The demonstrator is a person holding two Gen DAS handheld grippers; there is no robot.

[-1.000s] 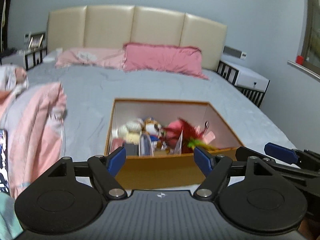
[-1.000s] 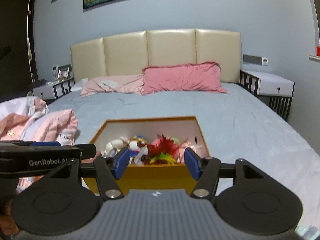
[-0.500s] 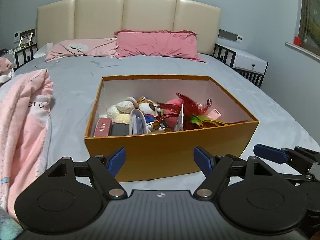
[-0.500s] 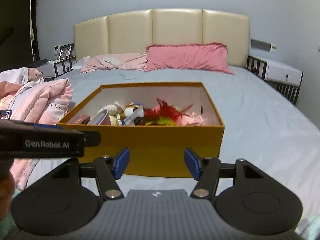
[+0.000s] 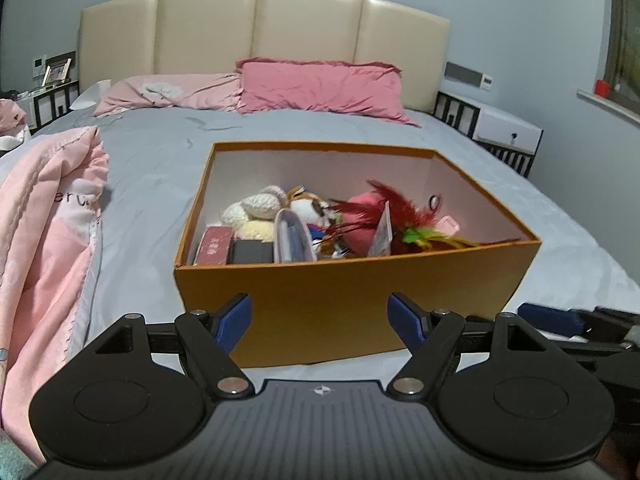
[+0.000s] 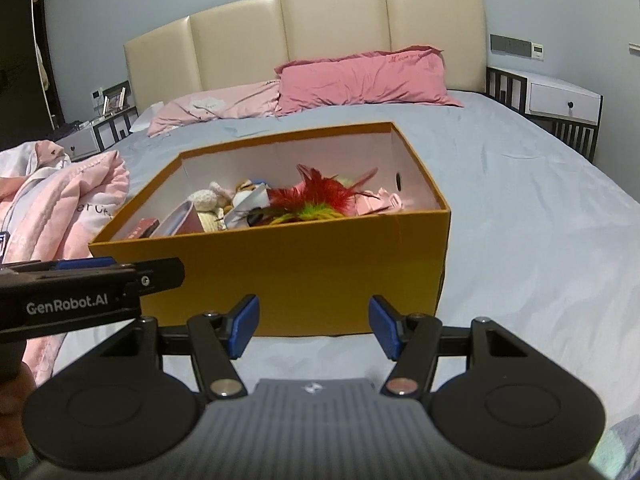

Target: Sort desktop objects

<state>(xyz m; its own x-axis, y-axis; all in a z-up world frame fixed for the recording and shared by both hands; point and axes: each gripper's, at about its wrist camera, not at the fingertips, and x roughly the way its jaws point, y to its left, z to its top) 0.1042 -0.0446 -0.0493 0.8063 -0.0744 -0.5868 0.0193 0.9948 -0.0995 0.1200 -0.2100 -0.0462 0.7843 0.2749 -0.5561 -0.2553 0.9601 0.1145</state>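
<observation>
An orange cardboard box [image 5: 344, 300] stands on the grey bed, also in the right wrist view [image 6: 304, 276]. It holds plush toys [image 5: 260, 204], a red box [image 5: 214, 245], a dark box [image 5: 252, 251], a clear case [image 5: 292, 240], red and green feathers [image 6: 320, 196] and a pink item [image 6: 380, 202]. My left gripper [image 5: 320, 320] is open and empty, just in front of the box's near wall. My right gripper [image 6: 314, 324] is open and empty, also in front of the box. The left gripper's body [image 6: 80, 300] shows at the left of the right wrist view.
A pink blanket [image 5: 44, 232] lies bunched on the bed left of the box. Pink pillows [image 5: 320, 92] lie against the beige headboard [image 5: 264, 36]. White nightstands [image 5: 504, 128] flank the bed. Grey sheet [image 6: 520, 220] stretches right of the box.
Both views have shifted so the box appears lower and closer, with more of its front wall showing. Both grippers stay open and empty.
</observation>
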